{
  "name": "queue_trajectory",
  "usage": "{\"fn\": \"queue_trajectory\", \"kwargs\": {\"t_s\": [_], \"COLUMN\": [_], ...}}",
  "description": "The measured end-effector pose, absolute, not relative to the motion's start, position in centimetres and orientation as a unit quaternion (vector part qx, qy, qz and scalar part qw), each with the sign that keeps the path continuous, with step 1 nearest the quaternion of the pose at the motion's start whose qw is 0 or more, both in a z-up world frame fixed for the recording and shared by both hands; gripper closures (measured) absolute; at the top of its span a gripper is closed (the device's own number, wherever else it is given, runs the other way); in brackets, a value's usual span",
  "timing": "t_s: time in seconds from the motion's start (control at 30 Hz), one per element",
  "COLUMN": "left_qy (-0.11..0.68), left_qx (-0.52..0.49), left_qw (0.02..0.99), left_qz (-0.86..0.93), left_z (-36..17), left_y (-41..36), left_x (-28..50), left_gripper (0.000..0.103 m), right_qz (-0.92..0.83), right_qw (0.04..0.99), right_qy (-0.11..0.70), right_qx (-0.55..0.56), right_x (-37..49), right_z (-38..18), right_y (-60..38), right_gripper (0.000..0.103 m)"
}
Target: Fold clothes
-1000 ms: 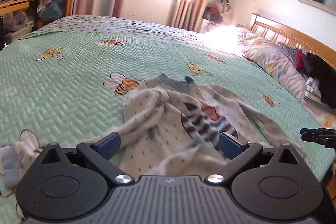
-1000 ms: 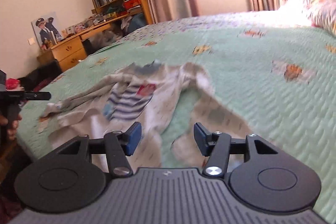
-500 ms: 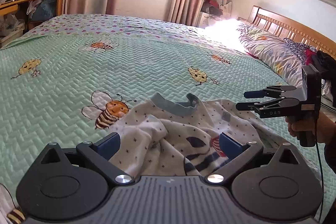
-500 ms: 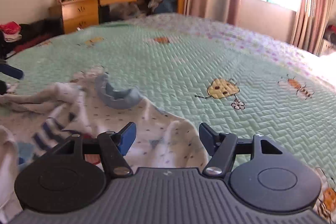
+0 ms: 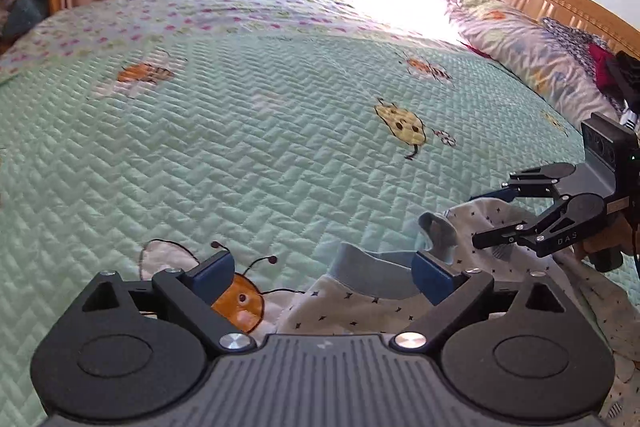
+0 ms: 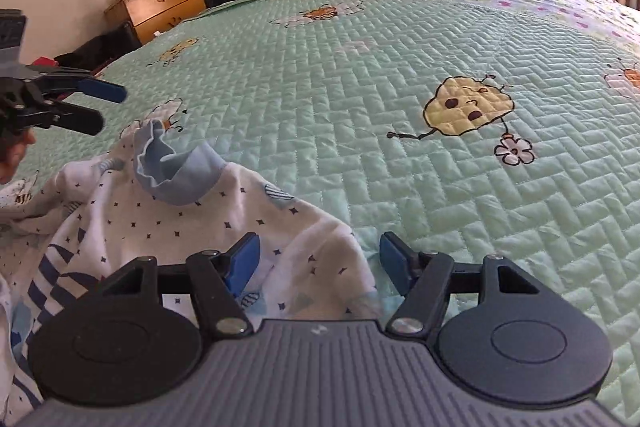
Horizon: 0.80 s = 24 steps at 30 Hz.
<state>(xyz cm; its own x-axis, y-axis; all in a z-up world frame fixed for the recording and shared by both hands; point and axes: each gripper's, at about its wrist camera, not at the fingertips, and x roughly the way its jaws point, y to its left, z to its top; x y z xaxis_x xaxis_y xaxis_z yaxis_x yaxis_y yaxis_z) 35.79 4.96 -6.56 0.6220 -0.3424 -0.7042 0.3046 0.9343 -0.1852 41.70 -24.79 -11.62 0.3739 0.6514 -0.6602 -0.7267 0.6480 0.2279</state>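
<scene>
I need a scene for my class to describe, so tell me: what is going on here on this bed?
A person is holding a hand-held gripper in each hand over a small white dotted top that lies crumpled on a green quilted bedspread. Both are open and neither has taken hold of the cloth. The left hand-held gripper sits near the blue collar; the right hand-held gripper straddles the garment's edge on the other side. No fold has been made yet.

Green quilted bedspread (image 5: 248, 131), striped pillow (image 5: 520, 43), wooden dresser (image 6: 160, 5)
</scene>
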Motion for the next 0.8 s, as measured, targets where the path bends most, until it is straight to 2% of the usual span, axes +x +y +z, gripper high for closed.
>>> {"fn": "queue_trajectory", "kwargs": {"t_s": [0.1, 0.13, 0.17, 0.2, 0.23, 0.27, 0.3, 0.37, 0.4, 0.47, 0.57, 0.67, 0.8], "left_qy": [0.421, 0.425, 0.429, 0.432, 0.435, 0.439, 0.442, 0.441, 0.435, 0.414, 0.387, 0.358, 0.315], "left_qx": [-0.015, -0.009, -0.003, 0.003, 0.009, 0.015, 0.021, 0.042, 0.058, 0.095, 0.118, 0.141, 0.192], "left_qw": [0.883, 0.88, 0.877, 0.874, 0.871, 0.868, 0.864, 0.867, 0.873, 0.887, 0.903, 0.916, 0.927], "left_qz": [-0.205, -0.211, -0.216, -0.222, -0.228, -0.233, -0.239, -0.229, -0.213, -0.179, -0.147, -0.114, -0.066], "left_z": [-8.2, -8.4, -8.7, -9.0, -9.3, -9.5, -9.8, -10.1, -10.1, -9.5, -8.5, -7.5, -7.0], "left_y": [4.6, 4.3, 4.1, 3.9, 3.6, 3.4, 3.2, 2.6, 2.3, 1.6, 0.6, -0.4, -1.9], "left_x": [37.0, 36.9, 36.9, 36.8, 36.7, 36.6, 36.6, 36.6, 36.6, 37.3, 39.1, 41.0, 43.7], "left_gripper": [0.017, 0.021, 0.035, 0.054, 0.062, 0.068, 0.075, 0.081, 0.089, 0.093, 0.093, 0.093, 0.093], "right_qz": [0.424, 0.425, 0.426, 0.428, 0.431, 0.433, 0.434, 0.429, 0.416, 0.369, 0.299, 0.243, 0.19], "right_qw": [0.825, 0.826, 0.826, 0.825, 0.824, 0.824, 0.825, 0.829, 0.835, 0.842, 0.838, 0.841, 0.857], "right_qy": [0.369, 0.367, 0.365, 0.363, 0.36, 0.356, 0.351, 0.333, 0.318, 0.273, 0.204, 0.174, 0.169], "right_qx": [-0.055, -0.056, -0.059, -0.065, -0.07, -0.079, -0.094, -0.134, -0.17, -0.282, -0.407, -0.451, -0.449], "right_x": [41.6, 41.6, 41.6, 41.5, 41.4, 41.1, 40.7, 39.5, 38.8, 37.1, 36.1, 37.7, 40.3], "right_z": [-11.5, -11.4, -11.3, -11.3, -11.2, -11.0, -10.9, -10.4, -10.2, -10.0, -10.2, -10.3, -10.3], "right_y": [-25.1, -25.1, -25.0, -24.9, -24.7, -24.4, -23.9, -23.0, -22.4, -21.0, -19.0, -18.1, -18.1], "right_gripper": [0.048, 0.058, 0.072, 0.08, 0.091, 0.094, 0.095, 0.097, 0.097, 0.098, 0.098, 0.098, 0.098]}}
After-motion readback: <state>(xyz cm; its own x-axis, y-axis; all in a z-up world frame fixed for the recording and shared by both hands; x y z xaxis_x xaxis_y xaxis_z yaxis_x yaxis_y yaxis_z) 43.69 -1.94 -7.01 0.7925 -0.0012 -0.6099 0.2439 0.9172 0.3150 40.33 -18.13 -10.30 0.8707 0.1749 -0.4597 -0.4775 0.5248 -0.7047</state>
